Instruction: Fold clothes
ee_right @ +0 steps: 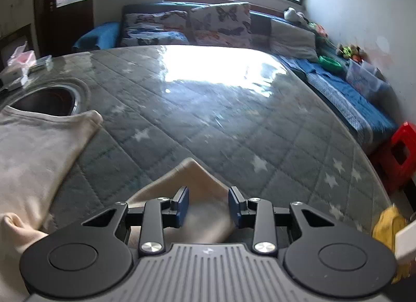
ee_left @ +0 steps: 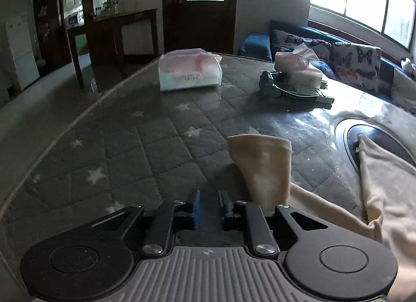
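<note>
A cream garment [ee_left: 384, 190] lies on the grey quilted table cover [ee_left: 135, 151]. One sleeve [ee_left: 262, 166] stretches away just right of my left gripper [ee_left: 209, 198], which stands open with only the cover between its fingers. In the right wrist view the garment's body [ee_right: 36, 146] lies at the left and its other sleeve [ee_right: 197, 198] runs under my right gripper [ee_right: 208, 192]. That gripper is open, its blue pads to either side of the sleeve, just above the cloth.
A tissue pack [ee_left: 189, 71], a tissue box [ee_left: 299, 68] and a dark gadget [ee_left: 288, 90] sit at the table's far side. A round hole [ee_right: 49, 100] opens in the table by the collar. A sofa with butterfly cushions [ee_right: 221, 25] and a red stool [ee_right: 400, 153] stand beyond.
</note>
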Demonstrator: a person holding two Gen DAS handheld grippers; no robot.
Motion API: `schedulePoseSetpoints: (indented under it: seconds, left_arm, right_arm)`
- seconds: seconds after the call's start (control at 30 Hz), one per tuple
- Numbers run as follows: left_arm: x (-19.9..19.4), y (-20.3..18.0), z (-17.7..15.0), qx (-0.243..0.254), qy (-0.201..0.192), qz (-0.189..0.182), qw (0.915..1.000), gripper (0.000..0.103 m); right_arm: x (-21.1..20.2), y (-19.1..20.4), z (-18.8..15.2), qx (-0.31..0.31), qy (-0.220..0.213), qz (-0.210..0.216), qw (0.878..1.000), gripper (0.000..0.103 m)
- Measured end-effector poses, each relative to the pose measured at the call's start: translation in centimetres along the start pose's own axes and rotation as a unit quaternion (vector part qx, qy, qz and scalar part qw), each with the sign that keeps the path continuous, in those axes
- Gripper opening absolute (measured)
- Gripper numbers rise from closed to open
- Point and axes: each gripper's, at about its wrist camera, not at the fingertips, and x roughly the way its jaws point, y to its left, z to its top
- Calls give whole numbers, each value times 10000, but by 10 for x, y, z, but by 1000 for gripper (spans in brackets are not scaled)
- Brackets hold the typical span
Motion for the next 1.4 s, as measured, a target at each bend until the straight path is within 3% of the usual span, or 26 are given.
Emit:
schedulePoseSetpoints:
  seconds: [0.13, 0.2, 0.27, 0.53, 0.63, 0.77, 0.87, 1.0, 1.23, 1.4]
  left_arm:
    - [-3, -33, 13, 387, -77, -607, 9974, 21]
    - [-1, -60, 19, 642, -89, -919, 9937, 33]
    - [4, -89, 25, 902, -71, -1196, 9887, 35]
    - [48, -180, 43, 1679, 74, -1622, 9723, 37]
    - [68, -199, 44, 1889, 98, -1560, 9695, 39]
    - [89, -212, 44, 1975, 149, -1544, 9680, 37]
    - [93, -216, 44, 2162, 3, -1546, 9640, 11]
    - [98, -221, 51, 2343, -219, -1217, 9643, 2]
    - [123, -214, 66, 2228, -211, -752, 9717, 1]
    - [110, -204, 75, 1859, -174, -1071, 9766, 11]
  right_arm:
    - [-2, 17, 15, -106, -62, 379, 9992, 33]
    - [1, 31, 28, -178, -60, 731, 9971, 33]
    - [5, 46, 39, -262, -33, 1032, 9943, 33]
    - [42, 91, 67, -605, 235, 1393, 9881, 33]
    - [54, 96, 71, -646, 319, 1401, 9875, 30]
    - [62, 98, 73, -687, 362, 1412, 9869, 17]
    - [67, 101, 79, -736, 310, 1418, 9867, 7]
    - [74, 110, 96, -844, 112, 1358, 9871, 5]
    - [106, 136, 119, -1047, 130, 1243, 9866, 5]
    - [104, 138, 121, -1139, 43, 1166, 9866, 9]
